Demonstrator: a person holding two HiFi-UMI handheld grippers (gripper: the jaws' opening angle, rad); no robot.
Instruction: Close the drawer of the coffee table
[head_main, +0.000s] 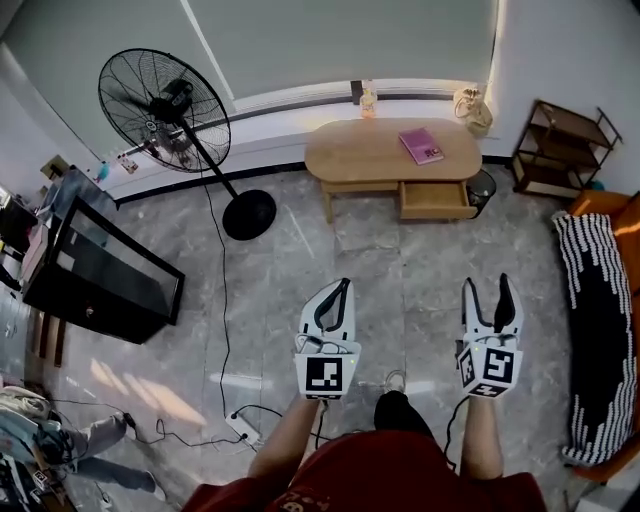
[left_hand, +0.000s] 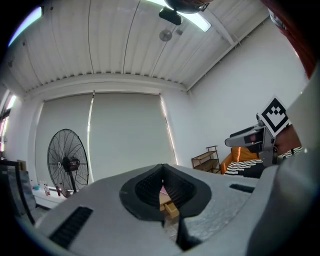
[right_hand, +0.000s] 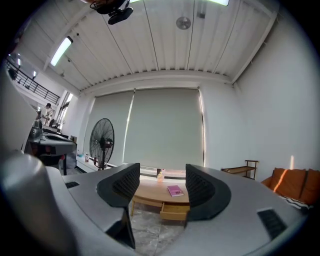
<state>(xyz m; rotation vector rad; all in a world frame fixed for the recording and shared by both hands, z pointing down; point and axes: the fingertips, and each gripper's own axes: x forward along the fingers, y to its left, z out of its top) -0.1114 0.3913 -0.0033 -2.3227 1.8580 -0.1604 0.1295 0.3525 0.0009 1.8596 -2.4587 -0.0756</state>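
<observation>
Ahead of me, the oval light-wood coffee table (head_main: 370, 152) has its wooden drawer (head_main: 433, 200) pulled out, well apart from both grippers. My left gripper (head_main: 345, 286) has its jaws closed together on nothing. My right gripper (head_main: 488, 288) has its jaws wide and empty.

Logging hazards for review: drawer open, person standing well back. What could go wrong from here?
1. A cable and a power strip lie on the floor by the person's shoe; stepping forward could snag them.
2. The drawer is open at the right end of the coffee table; pushing one corner with the open right tool might skew it or shift the table.
</observation>
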